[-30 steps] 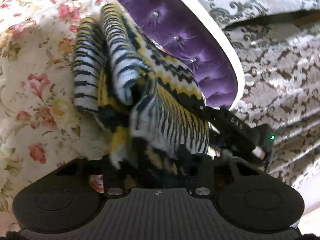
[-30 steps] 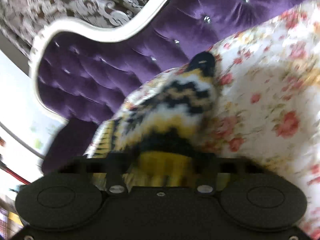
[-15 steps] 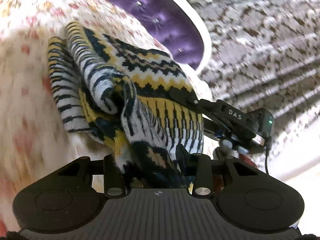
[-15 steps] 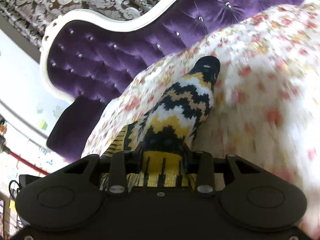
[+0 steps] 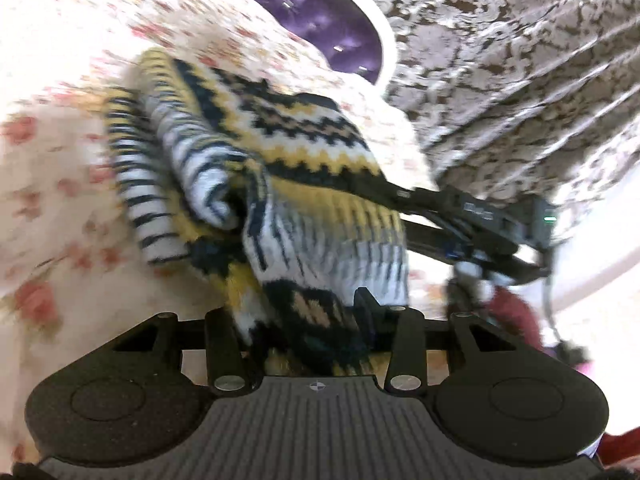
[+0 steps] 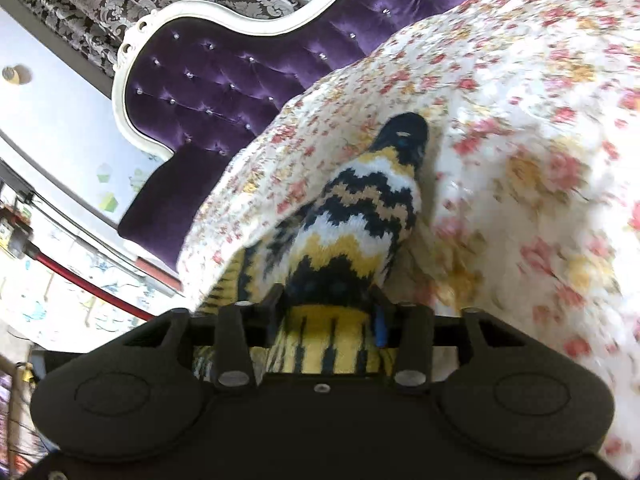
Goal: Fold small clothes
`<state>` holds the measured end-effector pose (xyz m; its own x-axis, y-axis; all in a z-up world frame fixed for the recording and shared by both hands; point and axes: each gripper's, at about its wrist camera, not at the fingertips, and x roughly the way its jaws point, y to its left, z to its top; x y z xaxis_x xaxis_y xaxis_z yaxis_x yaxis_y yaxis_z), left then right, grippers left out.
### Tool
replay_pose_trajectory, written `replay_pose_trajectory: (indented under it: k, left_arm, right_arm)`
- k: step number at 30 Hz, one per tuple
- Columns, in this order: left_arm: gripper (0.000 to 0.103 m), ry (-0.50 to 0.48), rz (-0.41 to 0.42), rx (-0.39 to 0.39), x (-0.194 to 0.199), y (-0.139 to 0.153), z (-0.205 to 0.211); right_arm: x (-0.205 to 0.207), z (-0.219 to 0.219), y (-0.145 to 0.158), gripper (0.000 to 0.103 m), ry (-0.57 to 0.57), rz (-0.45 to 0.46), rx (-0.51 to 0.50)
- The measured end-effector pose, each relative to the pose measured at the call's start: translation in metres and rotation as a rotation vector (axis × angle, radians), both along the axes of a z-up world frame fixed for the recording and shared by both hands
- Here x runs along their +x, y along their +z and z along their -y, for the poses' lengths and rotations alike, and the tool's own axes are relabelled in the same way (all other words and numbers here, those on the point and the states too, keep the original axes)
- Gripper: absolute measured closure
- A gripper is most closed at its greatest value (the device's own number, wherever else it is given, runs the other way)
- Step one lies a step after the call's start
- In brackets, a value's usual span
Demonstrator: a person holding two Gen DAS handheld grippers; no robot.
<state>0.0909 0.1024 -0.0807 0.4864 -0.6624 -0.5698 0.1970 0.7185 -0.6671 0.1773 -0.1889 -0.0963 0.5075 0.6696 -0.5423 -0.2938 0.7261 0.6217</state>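
A small knitted sweater (image 5: 300, 152) in yellow, black and white zigzags and stripes hangs bunched over the floral bedspread (image 5: 60, 160). My left gripper (image 5: 304, 312) holds its lower hem; the jaws are opening slightly, with knit still filling the gap between the pads. In the same view the right gripper (image 5: 404, 196) grips the sweater's far edge. In the right wrist view the right gripper (image 6: 328, 300) has a fold of the sweater (image 6: 360, 216) between its pads, and its jaws are opening. The fold's black tip rests against the bedspread (image 6: 540, 120).
A purple tufted headboard (image 6: 224, 80) with a white carved frame stands behind the bed. Brown damask curtains (image 5: 500, 60) hang beyond it. A red sleeve (image 5: 516, 312) shows under the right gripper. A red rod (image 6: 80, 276) crosses the cluttered left side.
Both grippers have swept sideways across the bed carrying the sweater; the headboard has slid away in both views. The right jaws stand a little wider than before.
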Motion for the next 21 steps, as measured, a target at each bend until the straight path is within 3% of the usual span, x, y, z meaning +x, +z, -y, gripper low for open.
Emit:
replay_pose_trajectory:
  k: [2,4,6,12,15,19,21]
  left_arm:
    - [0.060,0.058,0.039,0.094,-0.011,0.002,0.000]
    - [0.057,0.116,0.068,0.159,-0.019,0.002,-0.001]
    - [0.050,0.178,0.080,0.217,-0.025,0.000,-0.001]
    - [0.046,0.233,0.153,0.353,-0.042,0.006,0.015]
    - [0.046,0.270,0.229,0.420,-0.059,0.016,0.016]
    - [0.037,0.345,0.338,0.483,-0.068,0.041,0.024]
    - [0.029,0.373,0.390,0.517,-0.066,0.049,0.032]
  right_arm:
    - [-0.009,0.000,0.000,0.039,-0.031,0.054,-0.091]
    - [-0.018,-0.001,-0.003,0.024,-0.060,0.111,-0.180]
    - [-0.024,-0.004,-0.006,0.024,-0.074,0.141,-0.233]
    - [-0.031,-0.010,-0.013,0.021,-0.101,0.178,-0.256]
    - [-0.041,-0.006,-0.007,0.020,-0.101,0.214,-0.247]
    - [-0.059,-0.005,0.007,0.000,-0.109,0.326,-0.263]
    - [-0.064,-0.005,0.014,0.000,-0.125,0.369,-0.272]
